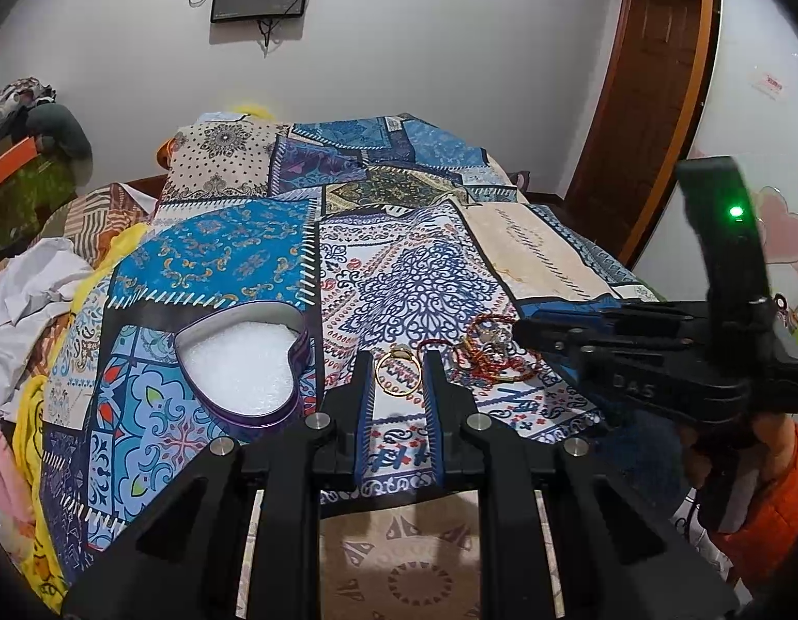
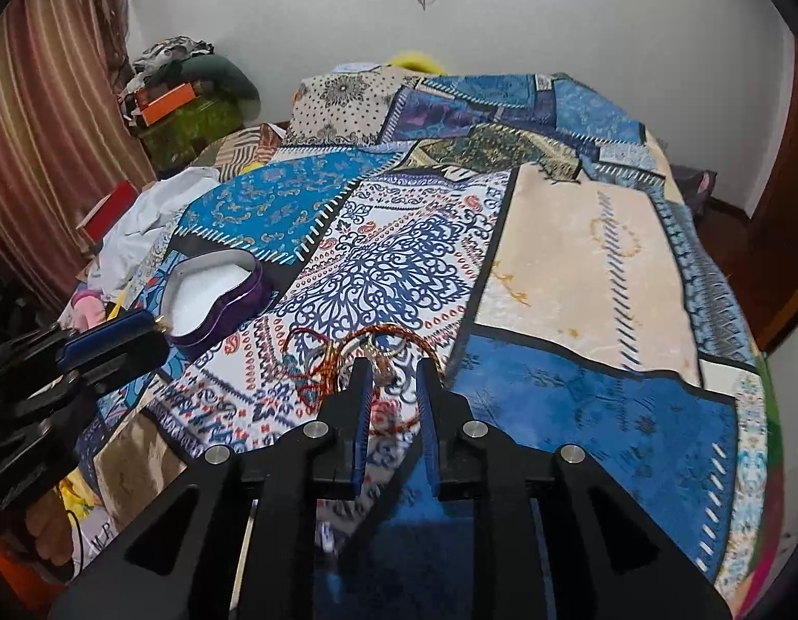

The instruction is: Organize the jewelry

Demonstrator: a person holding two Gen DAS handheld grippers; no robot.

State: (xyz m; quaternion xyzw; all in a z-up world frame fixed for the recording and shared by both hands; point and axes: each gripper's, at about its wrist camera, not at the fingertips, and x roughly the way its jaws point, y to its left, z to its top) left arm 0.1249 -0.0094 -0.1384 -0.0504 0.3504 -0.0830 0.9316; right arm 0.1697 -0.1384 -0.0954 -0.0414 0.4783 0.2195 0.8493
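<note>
1. Your left gripper [image 1: 397,361] stands open, a gold ring [image 1: 398,373] lying between its fingertips on the bedspread [image 1: 409,268].
2. Your right gripper [image 2: 394,369] is open over the bracelet pile [image 2: 368,356].
3. The heart-shaped tin [image 1: 290,408] sits left of the ring.

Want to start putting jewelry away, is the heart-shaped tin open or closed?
Open. The heart-shaped tin has no lid on, and its white padding shows inside, with no jewelry in it.
</note>
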